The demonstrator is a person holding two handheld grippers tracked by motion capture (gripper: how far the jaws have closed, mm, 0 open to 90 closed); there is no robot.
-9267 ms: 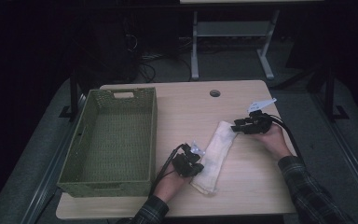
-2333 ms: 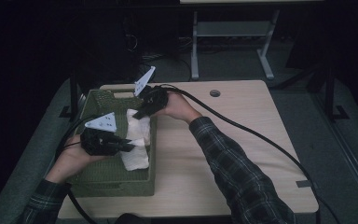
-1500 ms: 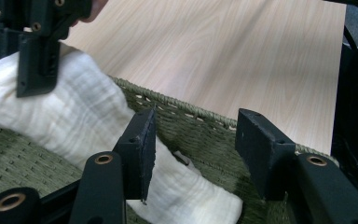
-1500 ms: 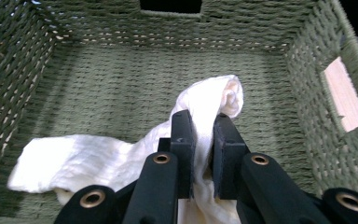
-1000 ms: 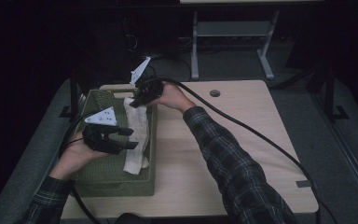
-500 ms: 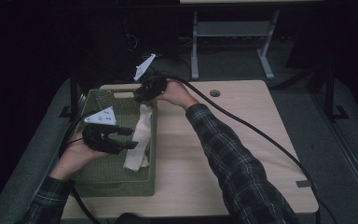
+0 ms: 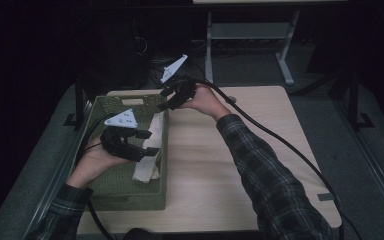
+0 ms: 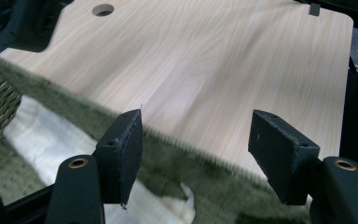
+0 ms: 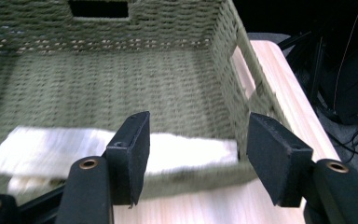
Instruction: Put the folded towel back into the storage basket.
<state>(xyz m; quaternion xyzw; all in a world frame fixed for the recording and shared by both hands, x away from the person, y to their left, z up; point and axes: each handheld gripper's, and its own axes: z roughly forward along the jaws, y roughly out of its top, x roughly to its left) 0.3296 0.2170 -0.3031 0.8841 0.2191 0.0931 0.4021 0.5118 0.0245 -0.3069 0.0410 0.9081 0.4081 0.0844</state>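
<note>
A folded white towel (image 7: 147,150) lies along the right inner wall of a green woven basket (image 7: 111,187) at the table's left. My left gripper (image 7: 147,143) hovers open over the basket, just left of the towel, with nothing between its jaws. In the left gripper view the towel (image 8: 51,140) sits below the basket rim (image 8: 186,158). My right gripper (image 7: 166,100) is open above the basket's far right corner, clear of the cloth. The right gripper view looks down on the towel (image 9: 46,149) inside the basket (image 9: 121,88).
The light wooden table (image 7: 240,160) stretches bare to the right of the basket, with a round cable hole (image 8: 103,9) near its far edge. Black cables (image 7: 290,150) trail from the grippers. A white table frame (image 7: 250,35) stands behind.
The towel has been let go and has sunk lower into the basket. The right gripper has lifted away toward the far corner; the left gripper has stayed over the basket.
</note>
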